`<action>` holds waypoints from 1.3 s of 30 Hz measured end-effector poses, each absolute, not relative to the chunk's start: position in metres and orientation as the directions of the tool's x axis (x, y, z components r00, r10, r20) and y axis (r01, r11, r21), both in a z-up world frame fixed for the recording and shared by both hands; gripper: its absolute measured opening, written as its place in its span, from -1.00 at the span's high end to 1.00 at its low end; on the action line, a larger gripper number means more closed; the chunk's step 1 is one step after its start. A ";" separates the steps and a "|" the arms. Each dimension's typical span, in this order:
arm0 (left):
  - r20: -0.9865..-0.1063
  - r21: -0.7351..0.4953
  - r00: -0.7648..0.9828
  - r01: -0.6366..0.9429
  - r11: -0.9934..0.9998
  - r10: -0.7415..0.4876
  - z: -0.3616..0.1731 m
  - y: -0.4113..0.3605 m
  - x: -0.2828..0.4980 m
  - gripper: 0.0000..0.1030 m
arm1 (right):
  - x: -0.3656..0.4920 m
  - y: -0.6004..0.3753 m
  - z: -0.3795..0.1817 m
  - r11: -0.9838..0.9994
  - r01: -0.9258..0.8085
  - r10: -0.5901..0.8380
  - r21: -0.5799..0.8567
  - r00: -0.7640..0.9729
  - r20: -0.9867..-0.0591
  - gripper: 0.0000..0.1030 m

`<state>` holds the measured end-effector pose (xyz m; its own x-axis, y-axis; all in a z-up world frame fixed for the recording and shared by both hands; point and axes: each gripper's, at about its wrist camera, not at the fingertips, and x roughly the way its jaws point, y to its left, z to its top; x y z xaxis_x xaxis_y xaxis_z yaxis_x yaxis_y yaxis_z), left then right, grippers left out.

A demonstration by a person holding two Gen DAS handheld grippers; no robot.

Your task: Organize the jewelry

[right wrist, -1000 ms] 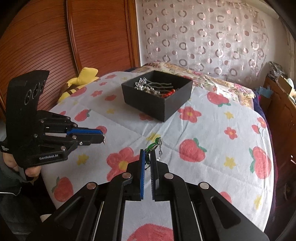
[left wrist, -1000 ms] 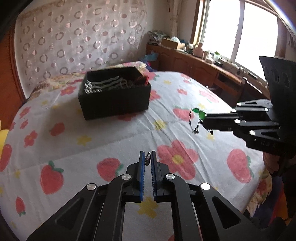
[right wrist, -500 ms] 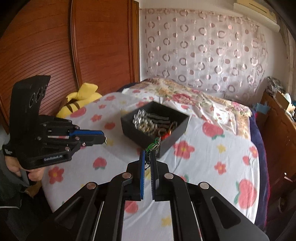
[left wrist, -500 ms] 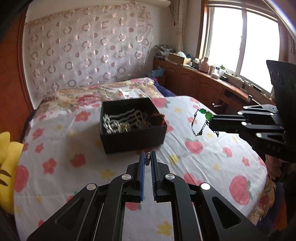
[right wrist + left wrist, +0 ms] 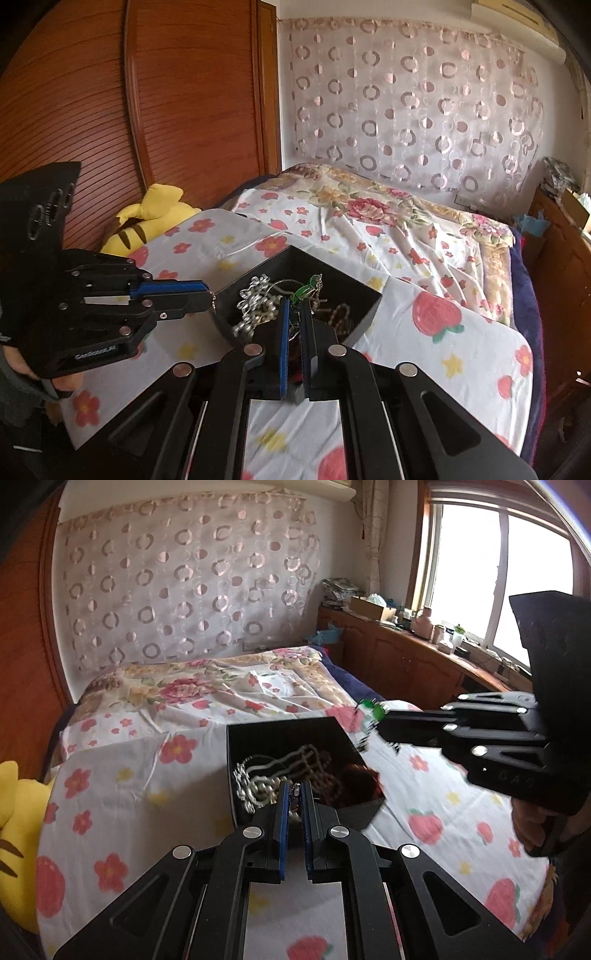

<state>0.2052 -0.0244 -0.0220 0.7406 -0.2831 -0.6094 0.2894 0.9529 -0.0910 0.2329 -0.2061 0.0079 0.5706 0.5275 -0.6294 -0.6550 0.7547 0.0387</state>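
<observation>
Left gripper (image 5: 294,794) hides the black box's (image 5: 258,734) near wall; the tiny item pinched at its tips is too small to identify. Green-beaded chain (image 5: 371,710) at 3 o'clock is motion-blurred. Yellow plush (image 5: 14,834) at 9 o'clock is edge-cropped.

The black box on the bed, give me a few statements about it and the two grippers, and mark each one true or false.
1. The black box already holds silver chains. True.
2. The right gripper is empty. False: it is shut on a green-beaded piece.
3. The left gripper stands wide open. False: it is shut on a small piece pinched at its tips.
4. A yellow plush toy lies by the wooden wardrobe. True.
5. The box has a lid on. False: its top is open.
</observation>
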 end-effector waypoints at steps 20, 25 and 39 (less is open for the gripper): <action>-0.621 -0.084 0.743 0.255 0.963 -0.251 -0.036 -0.023 0.244 -0.01 | 0.241 -0.228 -0.021 0.816 -0.560 0.513 0.143 0.587 -0.626 0.29; -0.596 -0.048 0.776 0.224 0.973 -0.208 -0.028 -0.021 0.218 -0.51 | 0.213 -0.241 -0.011 0.841 -0.526 0.489 0.126 0.640 -0.593 0.10; -0.548 -0.024 0.828 0.129 0.991 -0.121 -0.009 -0.017 0.117 -0.86 | 0.120 -0.276 0.019 0.914 -0.398 0.383 0.079 0.781 -0.493 -0.96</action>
<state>0.1168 -0.0175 -0.0094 0.8276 -0.1209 -0.5482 0.1289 0.9914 -0.0241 0.1202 -0.2763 0.0193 0.7815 0.3829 -0.4926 -0.3981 0.9139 0.0788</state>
